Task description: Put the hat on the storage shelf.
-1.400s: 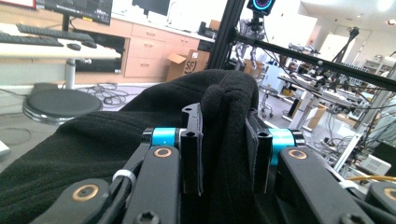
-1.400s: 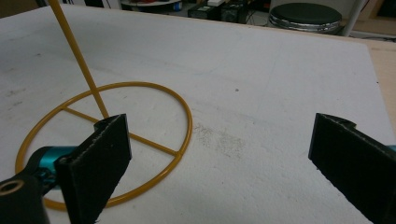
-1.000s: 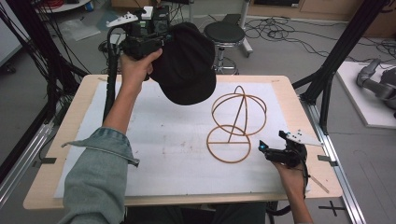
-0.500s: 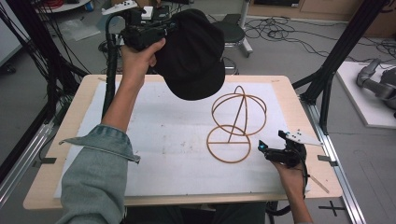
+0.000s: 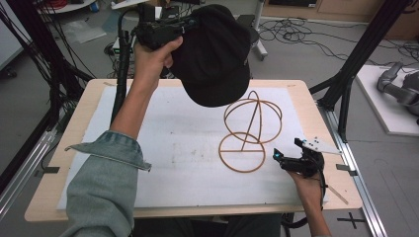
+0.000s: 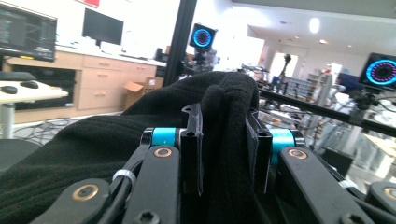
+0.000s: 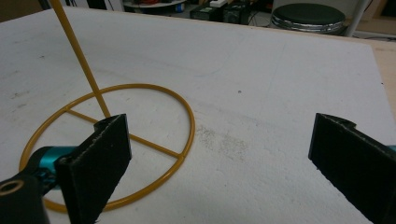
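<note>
A black cap (image 5: 212, 54) hangs in the air over the table's far edge. My left gripper (image 5: 190, 24) is shut on it, and in the left gripper view the black fabric (image 6: 93, 144) is bunched between the two pads of that gripper (image 6: 226, 144). A golden wire stand (image 5: 249, 131) sits on the white sheet, with a round base ring and crossed loops on top. My right gripper (image 5: 287, 148) rests low, just right of the base ring. In the right gripper view it (image 7: 219, 154) is open with nothing between its pads, and the ring (image 7: 189, 112) lies ahead on the left.
A white foam sheet (image 5: 163, 143) covers the wooden table (image 5: 54, 192). Black frame posts (image 5: 356, 64) rise at the right and left. A round stool (image 7: 308, 16) stands beyond the far edge, with cables on the floor. A grey machine part (image 5: 395, 84) lies on a white board at right.
My left hand has lifted the cap higher and a little to the right, toward the wire stand. The right gripper and the stand have not moved.
</note>
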